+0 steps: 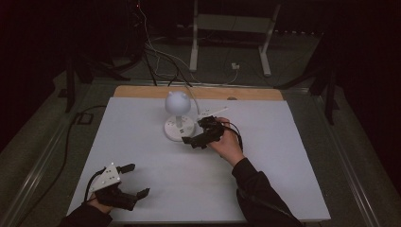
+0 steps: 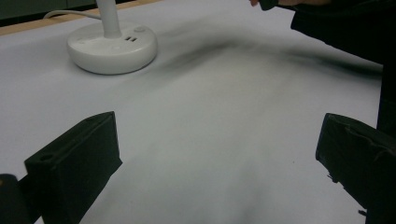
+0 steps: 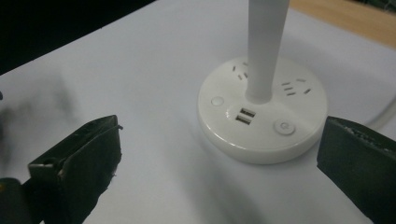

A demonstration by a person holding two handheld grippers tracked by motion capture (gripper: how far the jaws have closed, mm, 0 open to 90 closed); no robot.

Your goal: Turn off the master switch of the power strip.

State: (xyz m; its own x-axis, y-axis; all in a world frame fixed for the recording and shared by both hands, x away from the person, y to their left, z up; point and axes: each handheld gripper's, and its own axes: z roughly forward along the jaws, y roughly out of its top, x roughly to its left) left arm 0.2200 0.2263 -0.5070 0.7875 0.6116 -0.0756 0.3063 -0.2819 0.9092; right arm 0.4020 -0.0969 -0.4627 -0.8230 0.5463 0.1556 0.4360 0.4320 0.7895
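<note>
A white desk lamp stands at the far middle of the white table (image 1: 142, 156), with a round head (image 1: 177, 102) on a thin stem (image 3: 266, 42). Its round base (image 1: 178, 128) (image 3: 261, 116) (image 2: 112, 49) carries sockets, two USB ports (image 3: 245, 116) and a round button (image 3: 284, 127). My right gripper (image 1: 197, 131) (image 3: 219, 158) is open just right of the base, jaws spread wide and pointing at it, with nothing between them. My left gripper (image 1: 136, 179) (image 2: 219, 158) is open near the front left corner, low over bare table.
The lamp's white cord (image 3: 385, 116) runs off behind the base toward the table's wooden far edge (image 1: 198, 92). A small white object (image 1: 215, 112) lies behind my right gripper. Beyond the table, loose cables and a white stand frame (image 1: 231, 28) are on the floor.
</note>
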